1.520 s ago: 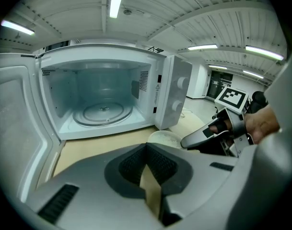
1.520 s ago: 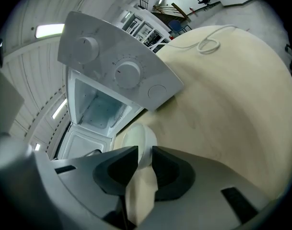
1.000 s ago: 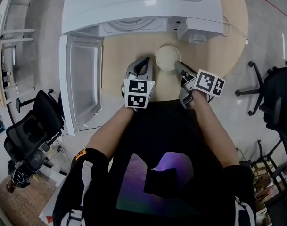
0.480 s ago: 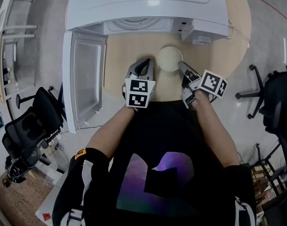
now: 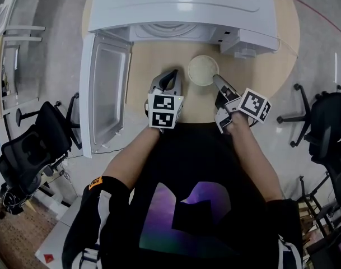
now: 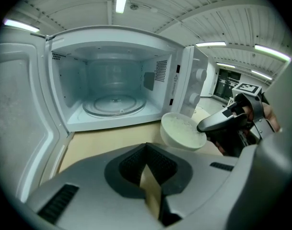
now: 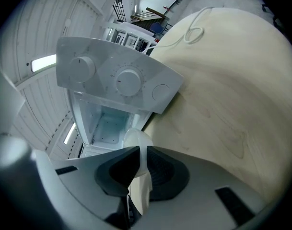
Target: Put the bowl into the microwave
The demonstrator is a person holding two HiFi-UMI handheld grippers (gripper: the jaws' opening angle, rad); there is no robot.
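— From the head view, where is the bowl?

— The bowl (image 5: 203,70) is over the round wooden table (image 5: 145,60), just in front of the white microwave (image 5: 176,4) and outside it. The microwave's door (image 5: 106,88) is swung wide open to the left.

— And the grippers?

— The right gripper (image 5: 216,78) reaches the bowl's near rim. The left gripper (image 5: 171,74) is just beside the bowl on its left, not touching it.

— What does the left gripper view show?

— The left gripper (image 6: 146,150) has its jaws drawn together at the tips, with only a sliver of table showing behind them and nothing held. Past them, the microwave's cavity is open, with the glass turntable (image 6: 114,104) bare. The bowl (image 6: 181,131) is to the right, near the cavity's front edge, and the right gripper (image 6: 208,124) is on its rim. The bowl's base is hidden, so I cannot tell whether it rests on the table.

— And the right gripper view?

— The right gripper (image 7: 140,157) is clamped on the bowl (image 7: 138,143), with the pale wall pinched between both pads. Beyond it are the control panel (image 7: 122,80) with two knobs (image 7: 129,80) and the open cavity. A cord (image 7: 193,32) lies on the table (image 7: 232,104).
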